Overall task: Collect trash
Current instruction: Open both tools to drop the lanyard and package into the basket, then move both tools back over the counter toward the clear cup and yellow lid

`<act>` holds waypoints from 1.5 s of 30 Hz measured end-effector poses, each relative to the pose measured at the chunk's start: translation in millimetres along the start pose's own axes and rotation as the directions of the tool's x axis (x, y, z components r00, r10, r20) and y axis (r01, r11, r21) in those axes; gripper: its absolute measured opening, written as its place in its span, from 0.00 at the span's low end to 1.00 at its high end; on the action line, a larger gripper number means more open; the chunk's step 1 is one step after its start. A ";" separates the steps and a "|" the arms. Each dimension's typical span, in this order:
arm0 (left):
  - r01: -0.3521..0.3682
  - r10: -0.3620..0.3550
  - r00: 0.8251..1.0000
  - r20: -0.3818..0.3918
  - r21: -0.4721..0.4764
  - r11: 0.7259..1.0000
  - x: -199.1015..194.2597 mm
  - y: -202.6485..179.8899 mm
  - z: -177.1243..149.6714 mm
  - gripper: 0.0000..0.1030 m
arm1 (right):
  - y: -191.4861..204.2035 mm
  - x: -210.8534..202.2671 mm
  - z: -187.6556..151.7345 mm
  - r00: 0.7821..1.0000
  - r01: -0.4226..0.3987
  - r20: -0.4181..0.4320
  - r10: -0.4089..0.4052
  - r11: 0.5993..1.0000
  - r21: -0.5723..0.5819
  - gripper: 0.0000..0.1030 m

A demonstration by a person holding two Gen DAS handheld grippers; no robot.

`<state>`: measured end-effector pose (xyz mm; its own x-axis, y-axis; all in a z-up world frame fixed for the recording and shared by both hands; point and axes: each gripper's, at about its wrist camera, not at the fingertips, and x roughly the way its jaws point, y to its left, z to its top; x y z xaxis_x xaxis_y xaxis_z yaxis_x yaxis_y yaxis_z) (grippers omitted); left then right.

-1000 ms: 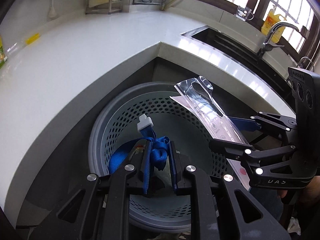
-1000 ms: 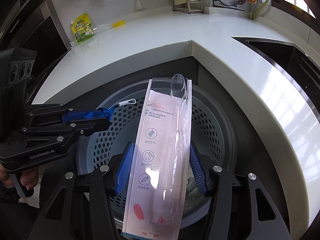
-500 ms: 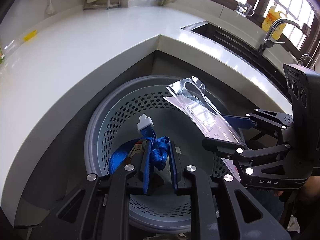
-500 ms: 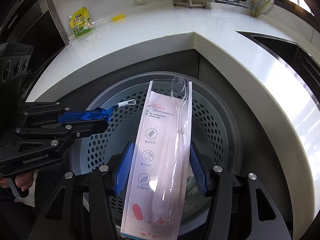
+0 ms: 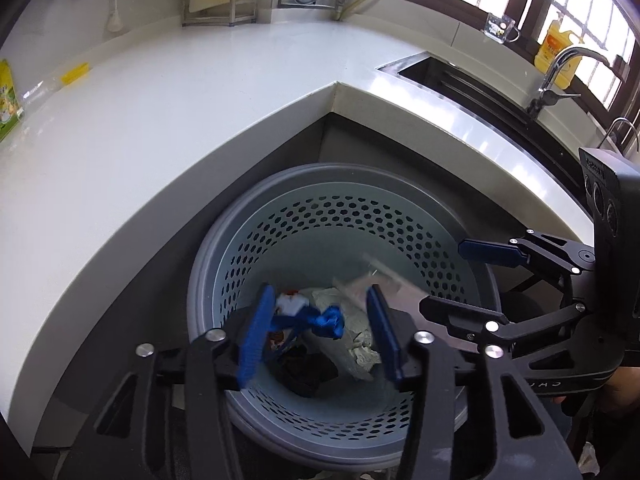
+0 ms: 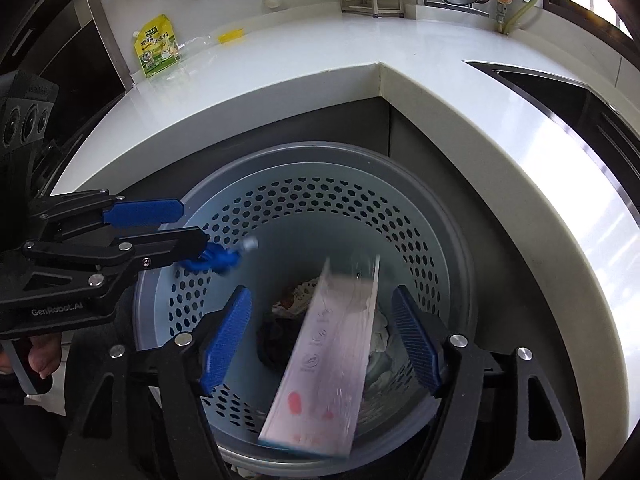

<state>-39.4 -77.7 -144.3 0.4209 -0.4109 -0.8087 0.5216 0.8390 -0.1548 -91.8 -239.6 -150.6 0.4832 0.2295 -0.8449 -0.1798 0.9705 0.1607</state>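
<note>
A grey perforated trash basket [image 5: 280,224] [image 6: 400,216] stands on the floor in the counter's corner, with crumpled paper and wrappers in its bottom. My left gripper [image 5: 320,332] [image 6: 160,232] is open above it; the blue strap [image 5: 320,320] [image 6: 218,260] drops from between its fingers, blurred. My right gripper [image 6: 328,340] [image 5: 452,276] is open; the pink toothbrush package [image 6: 328,364] [image 5: 376,280] falls between its fingers into the basket, blurred.
A white L-shaped counter [image 5: 160,112] wraps around the basket. A green pouch [image 6: 158,46] and a yellow-capped item [image 6: 230,35] lie on it at the back left. A sink [image 5: 480,88] with a tap is to the right.
Both grippers have opened. The blue strap and the toothbrush package have been let go and drop toward the basket.
</note>
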 end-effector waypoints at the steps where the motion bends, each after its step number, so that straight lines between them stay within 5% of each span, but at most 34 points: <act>1: -0.009 0.009 1.000 0.009 0.000 1.000 -1.9 -0.1 0.5 0.60 | -0.2 -0.7 0.3 1.000 0.007 0.002 -0.007 1.000 -0.002 0.71; 9: -0.029 0.030 0.997 0.066 -0.017 0.999 -18.7 0.3 6.3 0.83 | -6.5 -7.5 1.9 1.000 0.012 0.022 -0.012 1.000 0.017 0.75; 23: -0.033 0.050 0.980 0.192 -0.092 0.995 -67.1 16.6 26.2 0.91 | -6.6 -39.7 14.2 0.989 -0.079 0.131 0.073 0.996 0.043 0.76; 32: -0.107 0.144 0.951 0.273 -0.147 0.983 -100.9 50.6 52.6 0.93 | -1.0 -64.0 60.3 0.965 -0.113 0.239 0.107 0.994 0.010 0.77; 45: -0.226 0.305 0.903 0.304 -0.269 0.936 -125.2 130.7 91.4 0.94 | 25.7 -50.8 152.0 0.940 -0.168 0.283 0.190 0.981 -0.100 0.79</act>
<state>43.8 50.7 -11.5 0.7645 -0.2231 -0.6047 0.1939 0.9743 -0.1144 9.3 -215.1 -26.1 0.6624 0.4211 -0.6196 -0.3435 0.9057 0.2483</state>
